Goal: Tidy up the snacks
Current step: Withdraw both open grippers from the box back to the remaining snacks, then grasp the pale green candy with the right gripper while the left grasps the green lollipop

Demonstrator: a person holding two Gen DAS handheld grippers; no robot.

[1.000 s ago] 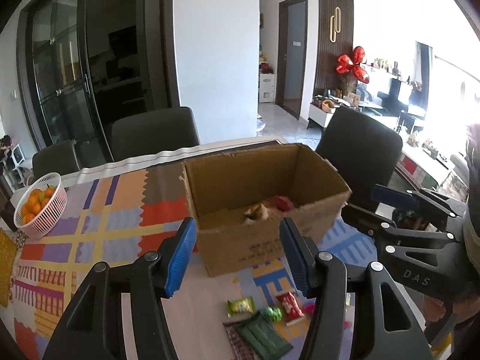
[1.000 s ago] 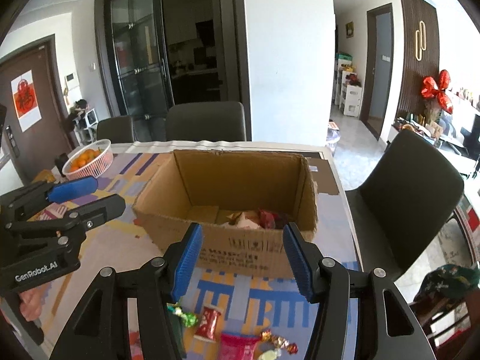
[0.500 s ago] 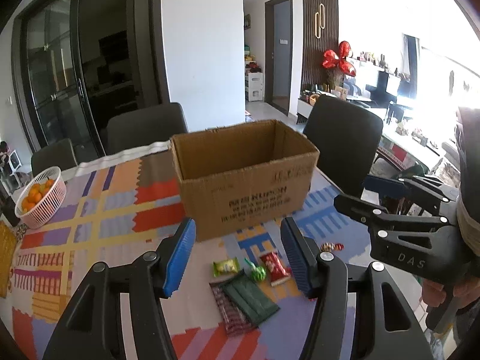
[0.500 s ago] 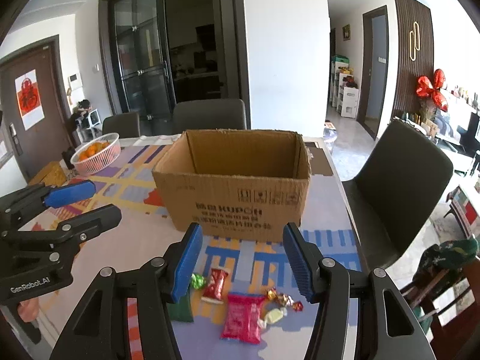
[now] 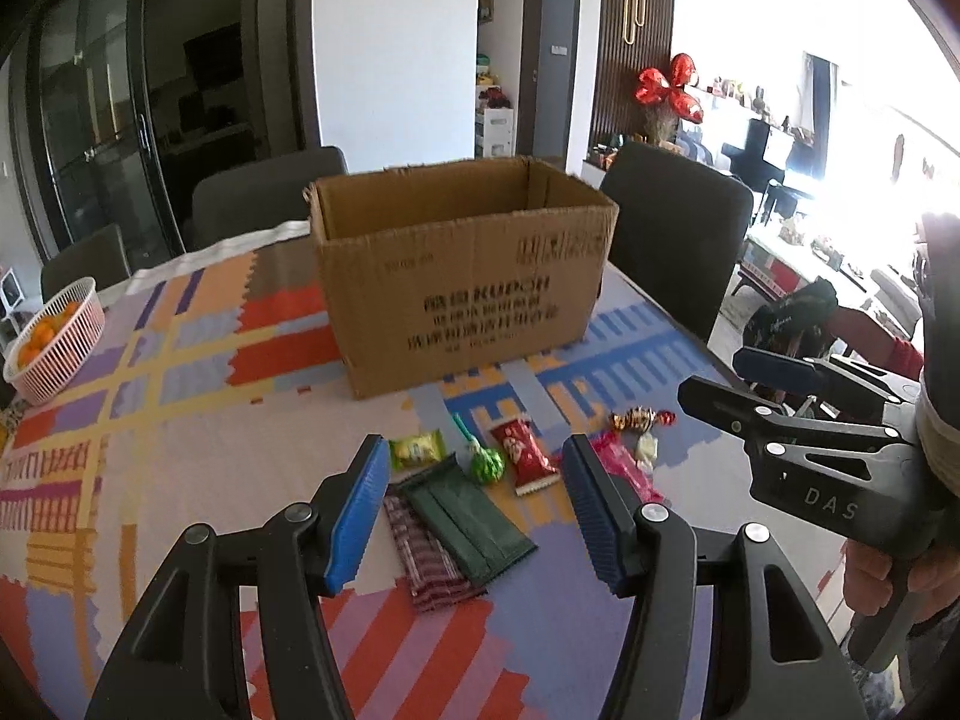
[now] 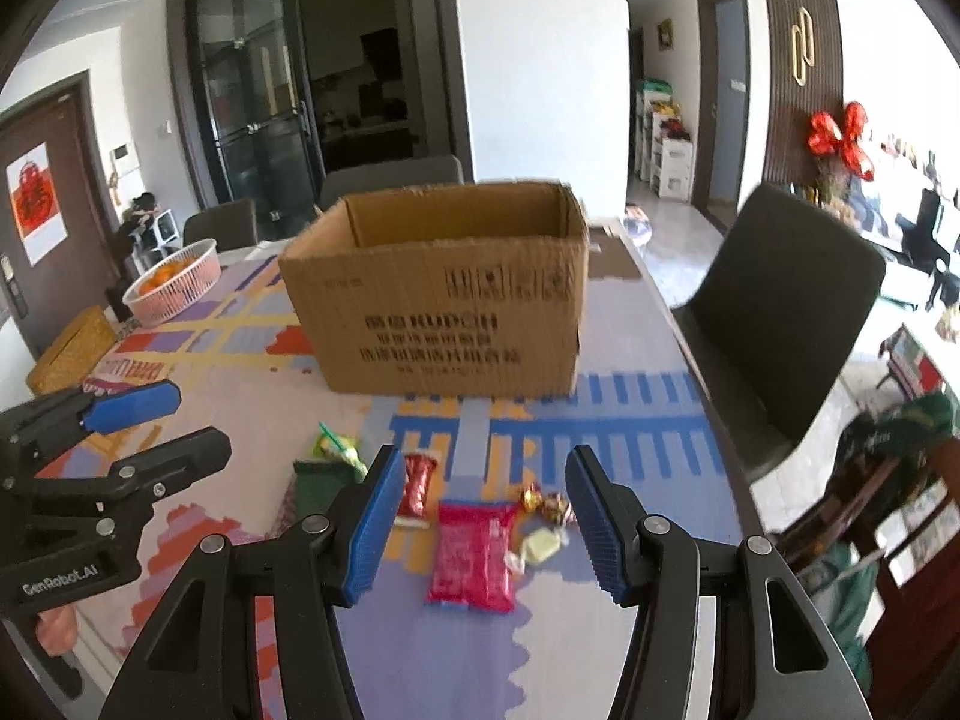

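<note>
An open cardboard box [image 5: 462, 276] [image 6: 444, 306] stands on the patterned tablecloth. Loose snacks lie in front of it: a dark green packet [image 5: 465, 522], a striped packet [image 5: 420, 558], a yellow-green candy [image 5: 416, 449], a green lollipop [image 5: 485, 465], a red bar [image 5: 523, 457] [image 6: 415, 489], a pink packet [image 6: 474, 552], and wrapped candies [image 6: 543, 504] [image 5: 639, 420]. My left gripper [image 5: 474, 513] is open above the green packet. My right gripper [image 6: 480, 516] is open above the pink packet. Each gripper also shows in the other's view: the right [image 5: 828, 456], the left [image 6: 114, 456].
A pink basket of oranges [image 5: 51, 339] [image 6: 174, 288] sits at the far left of the table. Dark chairs stand behind the box [image 5: 264, 204] and at the right side [image 6: 780, 300]. The table's right edge [image 6: 720, 438] runs close to the snacks.
Both grippers have pulled back from over the box and dropped lower toward the table; the box interior is no longer visible and the snacks now lie between the open fingers.
</note>
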